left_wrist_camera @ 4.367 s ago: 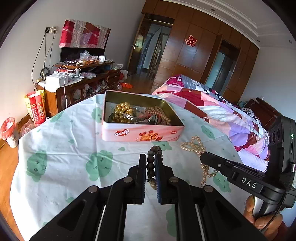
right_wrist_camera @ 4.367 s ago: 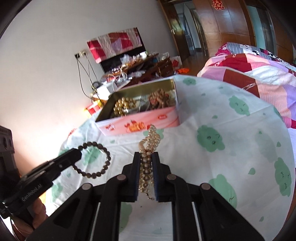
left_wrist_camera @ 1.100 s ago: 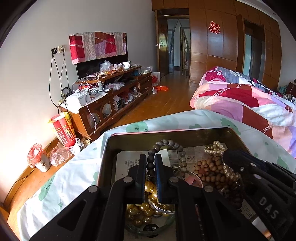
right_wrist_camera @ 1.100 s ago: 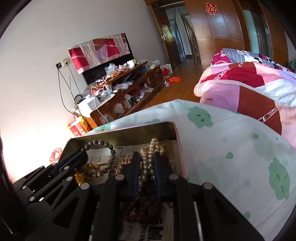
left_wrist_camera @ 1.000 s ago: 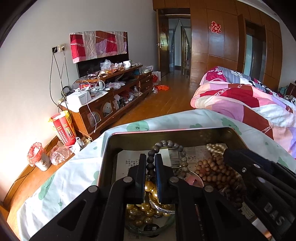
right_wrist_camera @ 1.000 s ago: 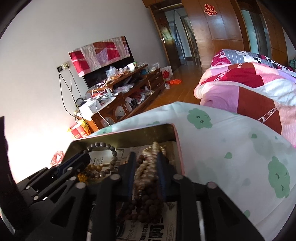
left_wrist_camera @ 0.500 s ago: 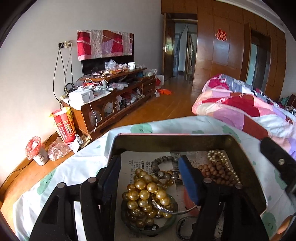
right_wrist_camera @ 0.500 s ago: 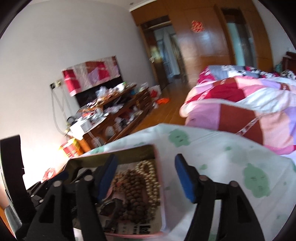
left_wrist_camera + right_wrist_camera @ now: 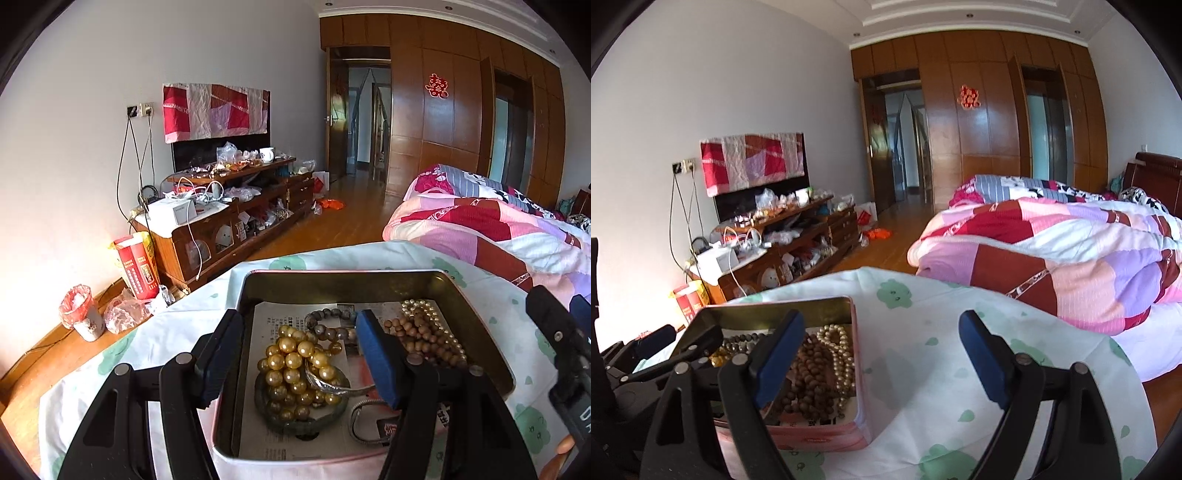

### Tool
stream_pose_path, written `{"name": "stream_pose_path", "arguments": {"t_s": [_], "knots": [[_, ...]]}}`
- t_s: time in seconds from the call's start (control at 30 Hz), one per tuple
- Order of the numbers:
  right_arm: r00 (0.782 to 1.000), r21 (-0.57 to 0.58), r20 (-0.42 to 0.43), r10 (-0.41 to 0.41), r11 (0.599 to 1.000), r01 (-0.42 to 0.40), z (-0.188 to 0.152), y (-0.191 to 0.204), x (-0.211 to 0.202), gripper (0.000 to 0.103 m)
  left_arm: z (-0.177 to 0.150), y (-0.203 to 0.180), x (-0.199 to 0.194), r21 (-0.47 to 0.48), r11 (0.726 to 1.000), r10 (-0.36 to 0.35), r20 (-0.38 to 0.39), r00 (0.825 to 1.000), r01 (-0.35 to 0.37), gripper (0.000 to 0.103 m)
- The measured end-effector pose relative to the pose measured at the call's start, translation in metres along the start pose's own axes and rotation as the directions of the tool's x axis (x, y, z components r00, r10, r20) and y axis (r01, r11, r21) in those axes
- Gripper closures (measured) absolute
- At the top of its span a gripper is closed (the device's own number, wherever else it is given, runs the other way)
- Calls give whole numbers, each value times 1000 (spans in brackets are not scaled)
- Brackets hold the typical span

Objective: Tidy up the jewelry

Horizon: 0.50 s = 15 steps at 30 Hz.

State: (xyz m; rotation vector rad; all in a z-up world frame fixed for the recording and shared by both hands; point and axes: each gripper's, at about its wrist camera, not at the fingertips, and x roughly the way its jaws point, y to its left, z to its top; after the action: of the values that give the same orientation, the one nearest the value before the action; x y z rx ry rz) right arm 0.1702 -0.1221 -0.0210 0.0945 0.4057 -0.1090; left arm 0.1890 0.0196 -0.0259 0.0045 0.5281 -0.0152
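A pink tin box (image 9: 491,343) sits on the table and holds jewelry. Inside lie a dark bead bracelet (image 9: 325,325), a gold pearl strand (image 9: 295,365), a brown bead strand (image 9: 417,336), a white pearl necklace (image 9: 424,306) and a silver bangle (image 9: 332,384). My left gripper (image 9: 299,354) is open and empty above the box. My right gripper (image 9: 881,358) is open and empty, over the box's right edge (image 9: 857,362). The brown beads (image 9: 809,373) and white pearls (image 9: 838,350) show in the right wrist view.
The table wears a white cloth with green prints (image 9: 923,369). A bed with a patchwork quilt (image 9: 1071,266) lies to the right. A cluttered wooden cabinet (image 9: 229,218) stands along the left wall. The other gripper's body (image 9: 561,347) is at the right of the left wrist view.
Both grippers opened over the box. The left one dropped the dark bead bracelet and the right one dropped the white pearl necklace into the box. Both have since lifted and pulled back.
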Motion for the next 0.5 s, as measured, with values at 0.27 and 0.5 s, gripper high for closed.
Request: {"name": "stream_pose_path", "arguments": {"t_s": [0.27,0.5], "knots": [[999,97,38,27,995,-30,-8,-24,-24,15,-10,-1,-20,15,1000,14,-7,1000,-13,38],[999,73,50,23,997,-26,-14,-21,-45,15,-31,5,-47,-16,999,28,-13,1000,-28,38]]}}
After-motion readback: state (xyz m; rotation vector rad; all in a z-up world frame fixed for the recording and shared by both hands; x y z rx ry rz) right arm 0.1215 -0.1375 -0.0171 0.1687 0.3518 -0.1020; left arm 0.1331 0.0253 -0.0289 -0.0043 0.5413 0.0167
